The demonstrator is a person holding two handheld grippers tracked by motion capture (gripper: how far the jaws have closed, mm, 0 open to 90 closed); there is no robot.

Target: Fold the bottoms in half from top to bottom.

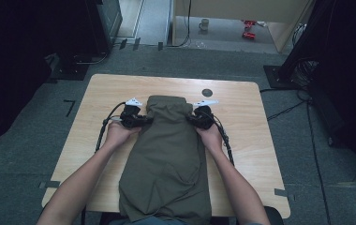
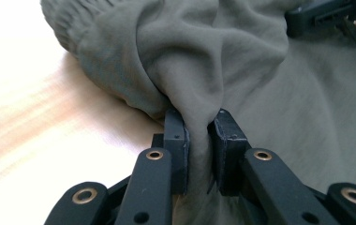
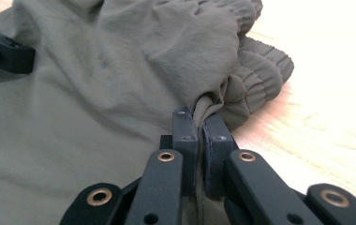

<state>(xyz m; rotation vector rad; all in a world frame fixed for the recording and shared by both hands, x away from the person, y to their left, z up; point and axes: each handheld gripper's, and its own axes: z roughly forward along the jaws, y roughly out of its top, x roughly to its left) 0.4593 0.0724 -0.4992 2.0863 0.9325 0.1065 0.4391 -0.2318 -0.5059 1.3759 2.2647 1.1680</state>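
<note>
Cloth [image 1: 166,154]: olive garment laid flat on the table [image 1: 246,140], gathered between both sets of jaws.
Left gripper [image 2: 199,140]: jaws clamped on 1 pinched fold, bunched above the pads (elastic hem beyond).
Right gripper [image 3: 199,136]: jaws nearly closed, a thin fold squeezed between them.

Black jaws, brass rivets, black cables
</note>
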